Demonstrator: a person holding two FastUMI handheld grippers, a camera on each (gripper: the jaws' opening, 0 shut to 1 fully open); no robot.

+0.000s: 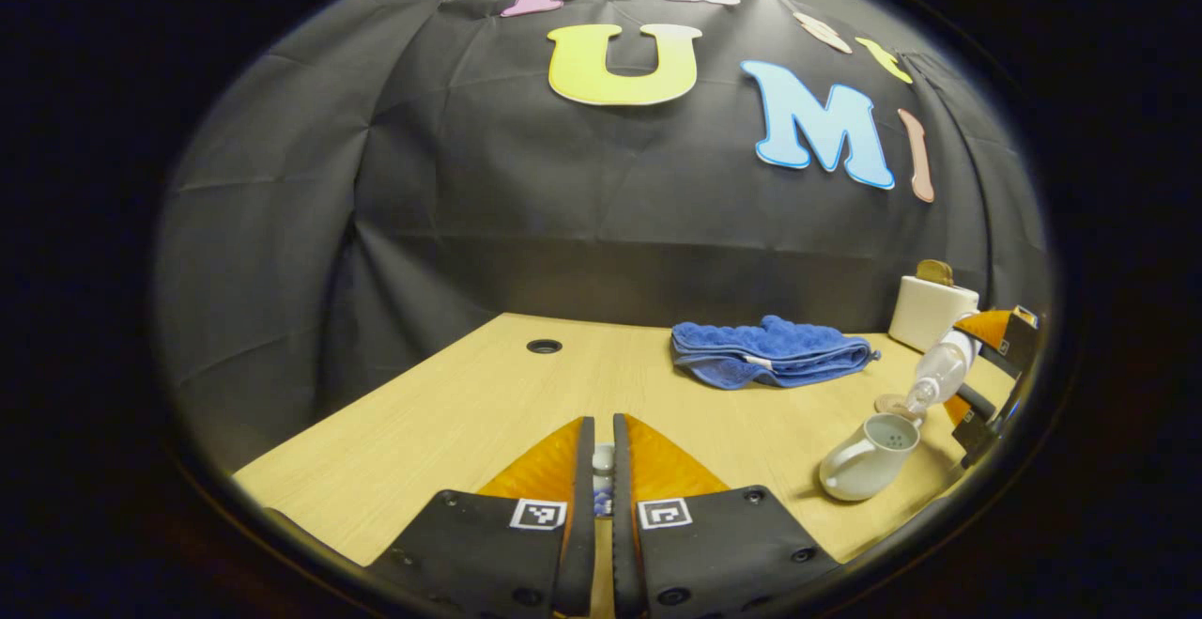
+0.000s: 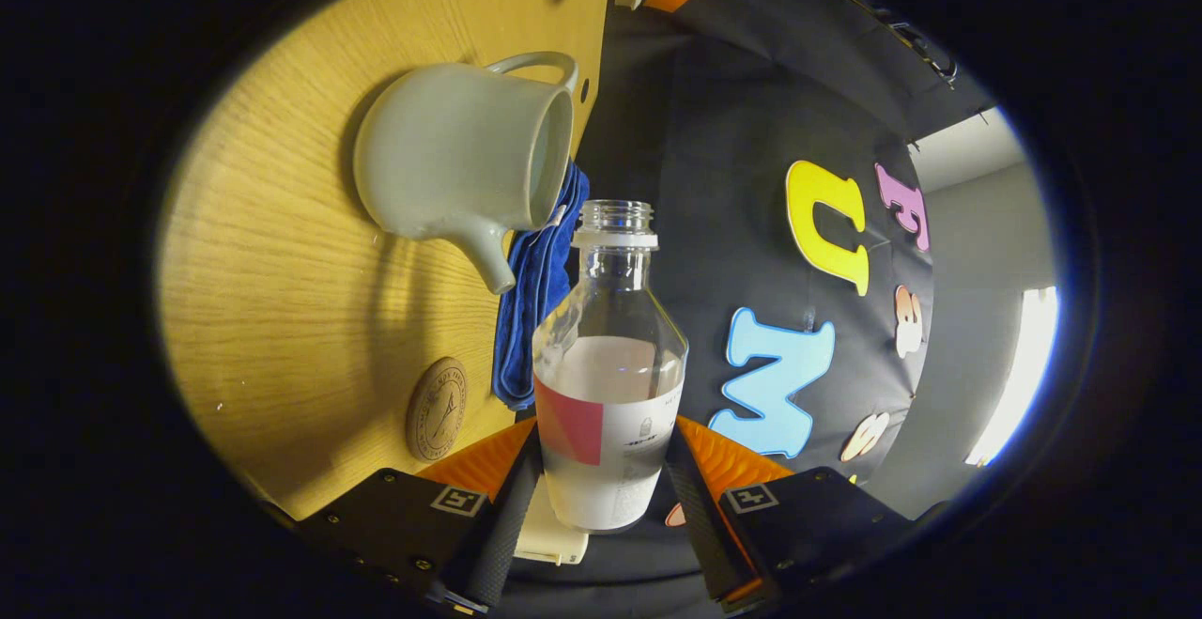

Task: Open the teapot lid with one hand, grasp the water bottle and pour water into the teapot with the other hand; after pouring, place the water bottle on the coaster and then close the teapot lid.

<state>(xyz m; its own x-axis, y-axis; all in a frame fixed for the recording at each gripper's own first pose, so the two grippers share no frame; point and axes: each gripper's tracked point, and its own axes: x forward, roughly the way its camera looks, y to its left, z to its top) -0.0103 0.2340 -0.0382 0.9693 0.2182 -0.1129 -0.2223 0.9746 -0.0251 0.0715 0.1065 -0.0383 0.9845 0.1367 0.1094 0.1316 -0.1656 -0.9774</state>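
The pale teapot (image 1: 869, 455) stands open on the wooden table at the right of the left gripper view. My left gripper (image 1: 603, 426) is shut on the small teapot lid (image 1: 603, 469), held low over the table well left of the pot. My right gripper (image 2: 606, 431) is shut on the clear, uncapped water bottle (image 2: 610, 365), which is part full. In the left gripper view the bottle (image 1: 939, 370) is tilted, its mouth just above the pot's opening. The right gripper view shows the teapot (image 2: 460, 163) beside the bottle's neck. The round brown coaster (image 2: 437, 410) lies on the table close to the pot.
A folded blue towel (image 1: 770, 351) lies behind the teapot towards the back wall. A white box (image 1: 930, 311) with a brown top stands at the back right. A cable hole (image 1: 544, 346) sits in the table (image 1: 451, 412) at the back left.
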